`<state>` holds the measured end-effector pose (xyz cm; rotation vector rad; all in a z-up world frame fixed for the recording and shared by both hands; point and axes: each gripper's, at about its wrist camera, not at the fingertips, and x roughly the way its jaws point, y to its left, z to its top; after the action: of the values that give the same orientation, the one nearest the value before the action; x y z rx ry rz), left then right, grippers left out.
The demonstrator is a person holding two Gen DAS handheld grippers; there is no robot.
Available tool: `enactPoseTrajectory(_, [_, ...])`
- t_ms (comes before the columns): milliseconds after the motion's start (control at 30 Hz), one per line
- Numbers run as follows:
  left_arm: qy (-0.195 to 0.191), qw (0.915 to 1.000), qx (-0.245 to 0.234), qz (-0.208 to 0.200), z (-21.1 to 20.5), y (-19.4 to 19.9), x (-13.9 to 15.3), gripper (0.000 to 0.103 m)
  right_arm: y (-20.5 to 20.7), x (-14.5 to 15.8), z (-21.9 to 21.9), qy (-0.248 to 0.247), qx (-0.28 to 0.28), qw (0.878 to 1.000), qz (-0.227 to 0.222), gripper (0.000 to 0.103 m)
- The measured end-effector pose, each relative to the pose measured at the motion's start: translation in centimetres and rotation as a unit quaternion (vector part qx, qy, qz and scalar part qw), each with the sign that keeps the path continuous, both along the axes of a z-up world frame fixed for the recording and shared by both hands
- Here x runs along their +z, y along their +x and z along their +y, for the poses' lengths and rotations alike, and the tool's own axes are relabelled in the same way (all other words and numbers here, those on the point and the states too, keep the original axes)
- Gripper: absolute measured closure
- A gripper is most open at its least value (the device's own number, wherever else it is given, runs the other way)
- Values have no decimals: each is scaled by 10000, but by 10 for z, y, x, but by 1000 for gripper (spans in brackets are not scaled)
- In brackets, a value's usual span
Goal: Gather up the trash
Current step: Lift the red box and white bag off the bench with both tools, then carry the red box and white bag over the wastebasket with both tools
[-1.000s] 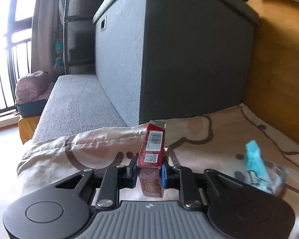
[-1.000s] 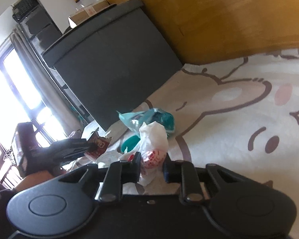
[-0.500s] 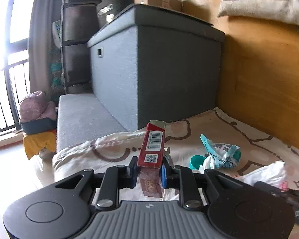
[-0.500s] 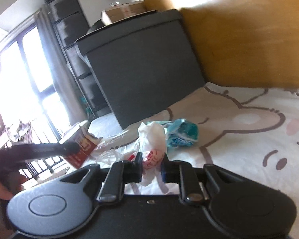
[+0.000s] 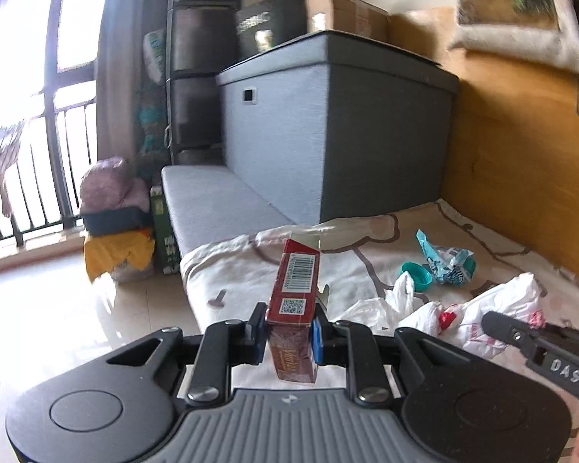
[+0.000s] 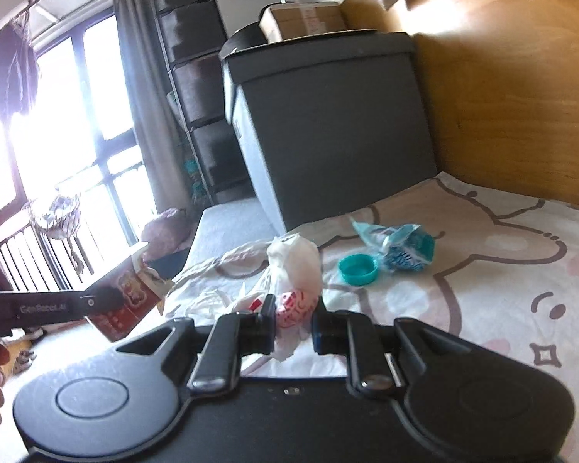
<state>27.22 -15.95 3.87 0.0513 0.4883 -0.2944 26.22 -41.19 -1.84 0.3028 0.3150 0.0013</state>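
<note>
My left gripper (image 5: 286, 333) is shut on a red carton (image 5: 295, 289) with a barcode and holds it upright above the bed's near edge; the carton also shows in the right wrist view (image 6: 125, 301). My right gripper (image 6: 293, 326) is shut on a white plastic bag (image 6: 295, 274) with red print, lifting its neck; the bag also shows in the left wrist view (image 5: 494, 314). A crumpled teal wrapper (image 6: 399, 245) and a teal cap (image 6: 358, 269) lie on the cartoon-print bedsheet (image 6: 501, 281) beyond the bag.
A tall grey fabric box (image 5: 339, 123) stands at the bed's far end, with a cardboard box (image 5: 343, 13) on top. A wooden wall (image 5: 521, 162) runs along the right. A grey mattress (image 5: 216, 204), bundles (image 5: 112, 196) and a tiled floor (image 5: 77, 308) lie left.
Both grippers have pulled back and up from the bed, each keeping its load. The room, floor and window have come into view, and the teal wrapper and cap look farther off.
</note>
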Motion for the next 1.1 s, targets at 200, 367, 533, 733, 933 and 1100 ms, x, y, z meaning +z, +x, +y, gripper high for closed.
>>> enactPoseTrajectory(200, [-163,9997,165,4,38,-24,7,79,-12,16,35,-256,231,9994,93,85])
enactPoseTrajectory(367, [-221,9991,355,-24,76,-39,14,79,-19,31,69,-507,454,9976,145,85])
enactPoseTrajectory(533, [-332,9977,582,62,122,-50,12,79,-24,40,106,-718,720,9945,262,85])
enactPoseTrajectory(733, [-510,9934,978,301,180,-57,-6,79,-23,35,161,-1028,1105,9871,530,85])
enactPoseTrajectory(933, [-654,9858,1398,665,225,-56,-36,79,-21,21,210,-1314,1428,9770,879,85])
enactPoseTrajectory(1100, [-701,9785,1682,963,251,-63,-55,79,-24,10,241,-1482,1574,9690,1193,85])
